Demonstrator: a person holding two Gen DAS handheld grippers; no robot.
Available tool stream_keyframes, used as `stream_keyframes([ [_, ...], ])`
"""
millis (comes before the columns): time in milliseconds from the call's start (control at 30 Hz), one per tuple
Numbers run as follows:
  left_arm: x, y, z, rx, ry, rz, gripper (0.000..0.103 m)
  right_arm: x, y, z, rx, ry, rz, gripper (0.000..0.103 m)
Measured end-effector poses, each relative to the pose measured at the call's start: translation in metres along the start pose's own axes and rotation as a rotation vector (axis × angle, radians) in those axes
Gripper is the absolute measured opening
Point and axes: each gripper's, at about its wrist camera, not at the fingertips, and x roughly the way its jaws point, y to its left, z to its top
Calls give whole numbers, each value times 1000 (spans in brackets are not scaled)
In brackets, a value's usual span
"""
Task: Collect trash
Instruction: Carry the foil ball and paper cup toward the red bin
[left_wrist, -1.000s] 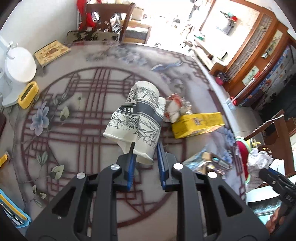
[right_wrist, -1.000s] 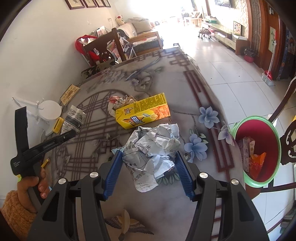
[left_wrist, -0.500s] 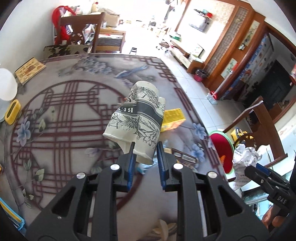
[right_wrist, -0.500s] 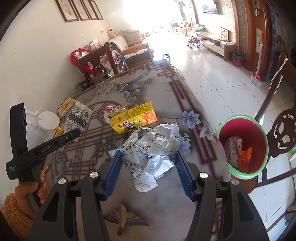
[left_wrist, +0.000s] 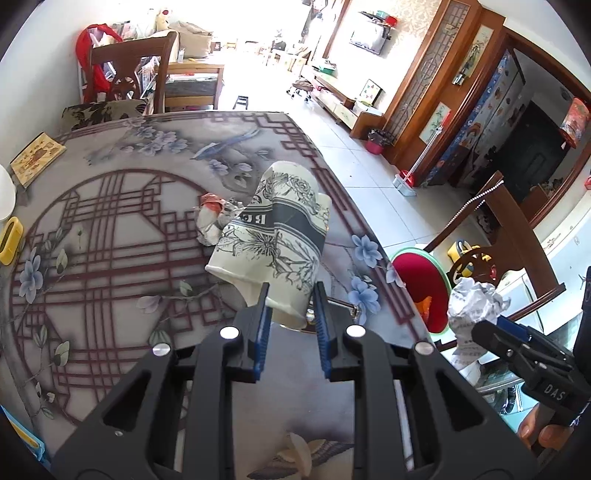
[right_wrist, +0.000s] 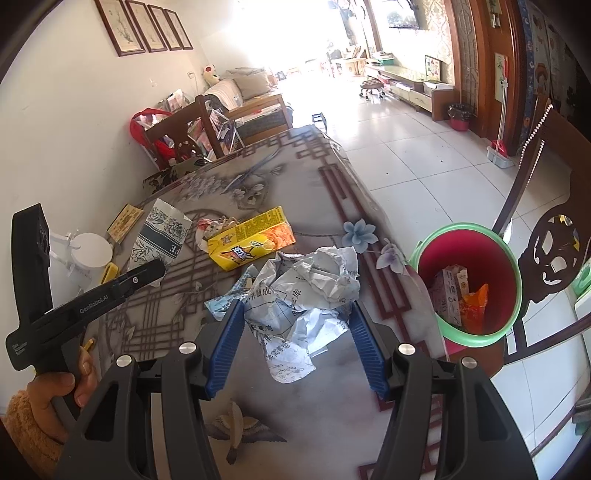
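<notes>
My left gripper is shut on a crushed paper cup with a grey floral print, held above the table. The cup also shows in the right wrist view. My right gripper is shut on a crumpled ball of printed paper, held over the table's right edge. The paper ball also shows in the left wrist view. A red bin with a green rim stands on the floor beside the table, right of my right gripper, with cartons inside. It also shows in the left wrist view.
A yellow juice carton and a crumpled wrapper lie on the patterned table. A small blue packet lies behind the paper ball. A dark wooden chair stands right of the bin. A white holder sits at the table's left.
Both grippers have swung right toward the bin with their loads. The bin has come into the left wrist view, and sits nearer in the right wrist view.
</notes>
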Motion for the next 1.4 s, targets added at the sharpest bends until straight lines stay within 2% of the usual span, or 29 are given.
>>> stream_keyframes([
  [633,20,-32,5,6,18,-20,21,3,-32,9,2,20,-5,57],
  [1033,43,-81,15,31,21,-45,21,-4,-83,22,26,9,-19,57],
  [1400,66,-131,19,99,67,-44,22,-1,-150,32,119,6,-34,57],
])
